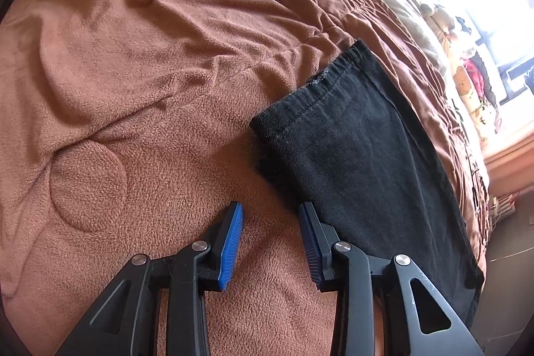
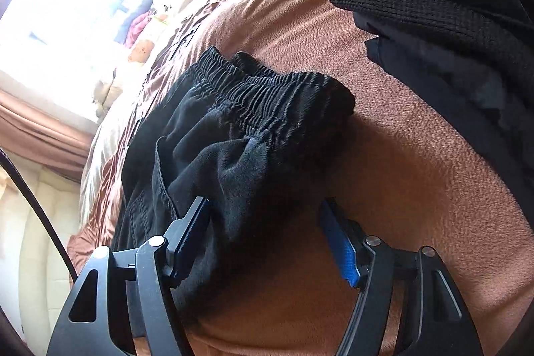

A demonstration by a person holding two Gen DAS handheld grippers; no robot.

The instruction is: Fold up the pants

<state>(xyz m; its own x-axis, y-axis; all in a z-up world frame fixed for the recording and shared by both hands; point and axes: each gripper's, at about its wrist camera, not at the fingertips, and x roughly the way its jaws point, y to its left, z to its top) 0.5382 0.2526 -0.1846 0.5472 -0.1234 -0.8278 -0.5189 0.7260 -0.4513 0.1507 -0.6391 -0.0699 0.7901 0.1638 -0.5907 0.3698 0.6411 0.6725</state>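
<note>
The left tongs (image 1: 271,216) stand open over the brown fleece blanket (image 1: 140,89) of the bed, with only blanket between the two blue pads; the right-hand pad sits just at the near edge of the black pants (image 1: 360,162), the left-hand pad clear of them. Ahead and to the right of these tongs the pants lie flat, ending in a stitched hem (image 1: 300,102). Farther off the blanket is rumpled, and a bright window (image 1: 507,5) lies far right. The right tongs (image 2: 263,212) are also open, with a bunched fold of the pants (image 2: 233,162) between the pads: the left pad is against the cloth, the right pad stands apart over the blanket (image 2: 417,182). Just beyond these tongs is the gathered elastic waistband (image 2: 267,89). Farther, to the upper right, a stack of dark folded garments (image 2: 434,5) rests on the bed; to the far left are the window (image 2: 83,5) and brown curtains (image 2: 40,125).
</note>
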